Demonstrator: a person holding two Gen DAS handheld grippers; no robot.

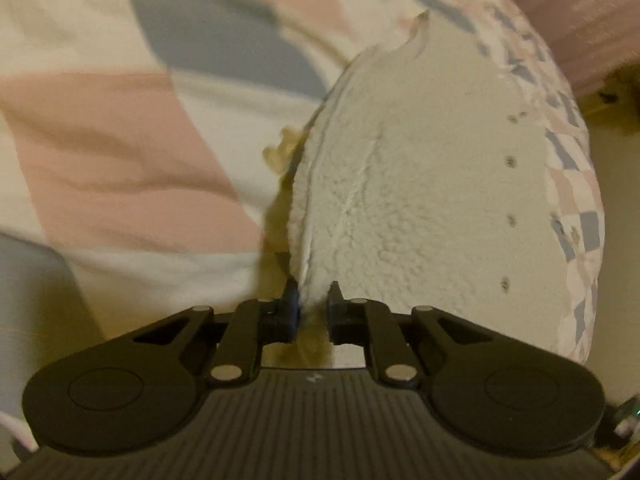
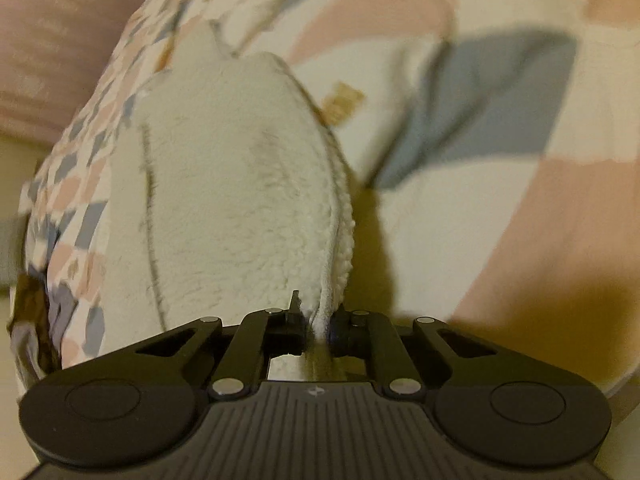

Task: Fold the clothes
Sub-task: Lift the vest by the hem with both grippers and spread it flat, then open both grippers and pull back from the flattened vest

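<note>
A cream fleece garment (image 1: 420,184) with a row of small dark snaps lies over a patchwork bedspread (image 1: 120,152). My left gripper (image 1: 313,300) is shut on the garment's near edge, fabric pinched between its black fingers. In the right wrist view the same fleece garment (image 2: 224,200) stretches away from me, a dark seam line running down its left side. My right gripper (image 2: 318,320) is shut on its near edge, a fold of fleece bunched between the fingertips. The garment hangs taut between grippers and bed.
The bedspread (image 2: 500,160) has large pink, grey-blue and cream patches. A small tan fabric patch (image 2: 340,106) lies on it beside the garment. A pink cushion or headboard (image 2: 48,40) is at the far side. A pale floor or wall shows at the bed's edge (image 1: 616,200).
</note>
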